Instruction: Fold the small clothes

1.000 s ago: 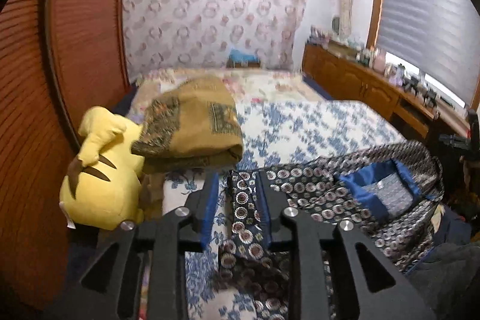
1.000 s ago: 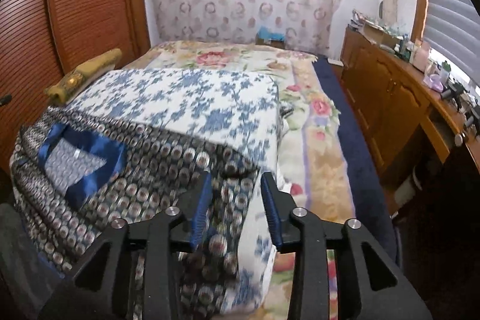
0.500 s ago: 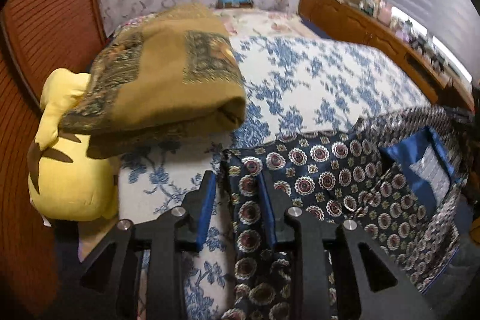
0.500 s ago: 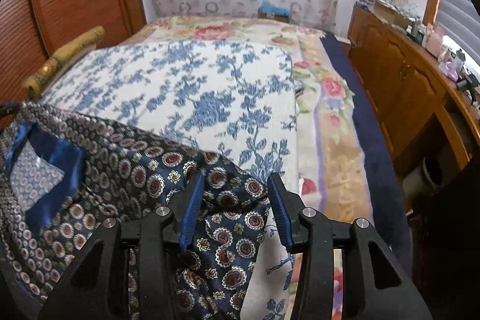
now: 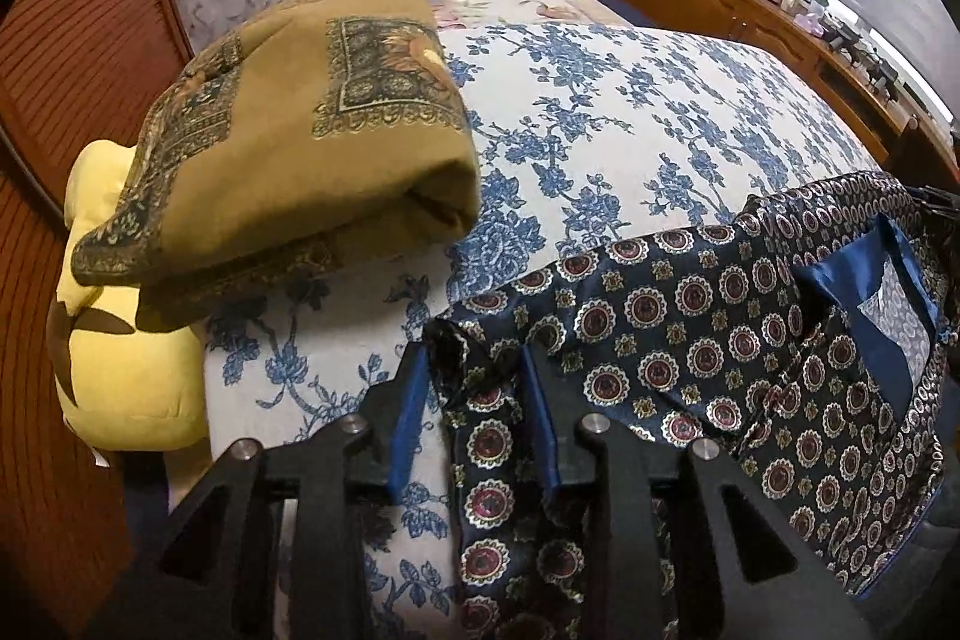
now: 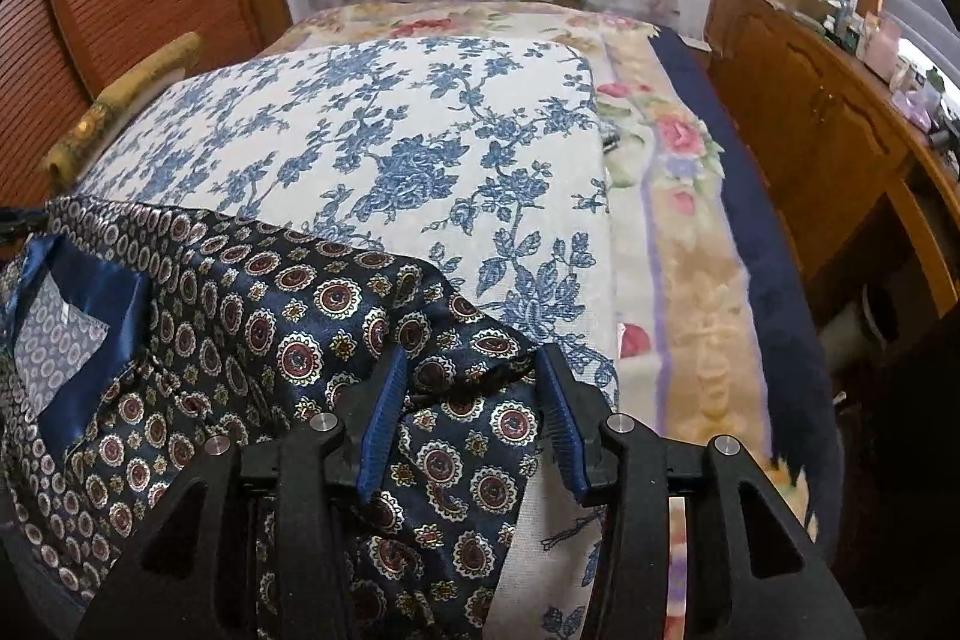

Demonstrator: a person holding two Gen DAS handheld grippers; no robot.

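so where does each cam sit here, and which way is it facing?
Left wrist: on the left gripper, angled down over the navy patterned garment; own black fingers, blue pads show; folded mustard cloth on the picture's left.
Right wrist: on the right gripper, facing up the bed; its fingers straddle a garment corner.
Shared: garment, blue floral quilt, curtain.

Both grippers point(image 5: 474, 376) point(image 6: 471, 376) down-tilted, jaws parted

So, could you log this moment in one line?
left hand-held gripper: opening, garment between jaws | right hand-held gripper: same | garment: lying on bedspread
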